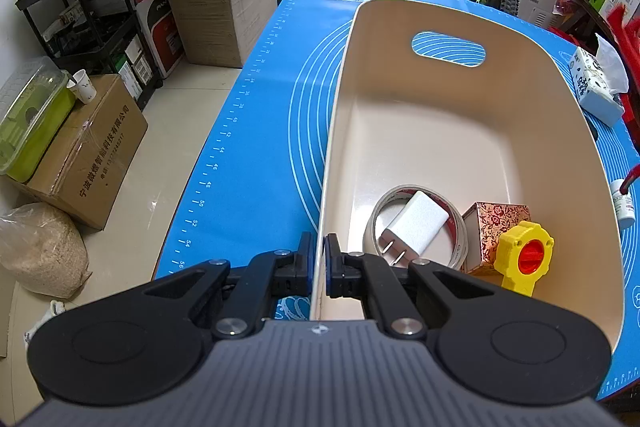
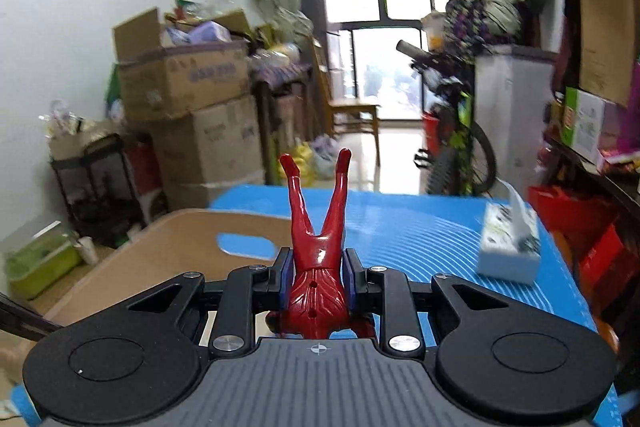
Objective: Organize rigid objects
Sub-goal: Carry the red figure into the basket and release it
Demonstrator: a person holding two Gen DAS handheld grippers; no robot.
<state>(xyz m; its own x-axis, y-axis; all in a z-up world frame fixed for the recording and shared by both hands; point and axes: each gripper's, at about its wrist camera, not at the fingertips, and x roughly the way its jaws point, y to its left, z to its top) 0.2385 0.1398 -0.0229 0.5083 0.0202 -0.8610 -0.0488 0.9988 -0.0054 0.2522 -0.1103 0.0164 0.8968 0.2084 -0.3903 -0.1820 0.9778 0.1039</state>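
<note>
Here, the biggest thing in play is the cream bin [image 1: 460,131], and your left gripper [image 1: 319,259] is clamped on its near side wall, one pad outside and one inside. The wall looks like thin, stiff plastic, so that pinch should be enough to steady the bin, though I would not lift the whole bin by it. The bin sits on the blue mat [image 1: 256,147], which stretches ahead and to both sides of that gripper.

Next in size, your right gripper [image 2: 319,279] is closed on the red figurine [image 2: 319,267], holding it by the torso with the head toward you and the legs pointing up and away. It looks like hard, glossy moulded plastic: probably light, rigid and a little slippery. The torso is the right place to hold it; the thin legs would give the pads less to press on and could twist. The figurine is in the air, with the bin ahead and to the left of that gripper and a tissue box [image 2: 508,247] well off to the right.

Inside the bin, ahead and to the right of the left gripper, lie a roll of tape [image 1: 416,227], a white charger plug [image 1: 416,223] resting in the roll's opening, a small patterned box [image 1: 492,231] and a yellow and red plastic part [image 1: 524,251] leaning against the box. The far half of the bin floor is bare, which looks the safer spot for the figurine.
</note>
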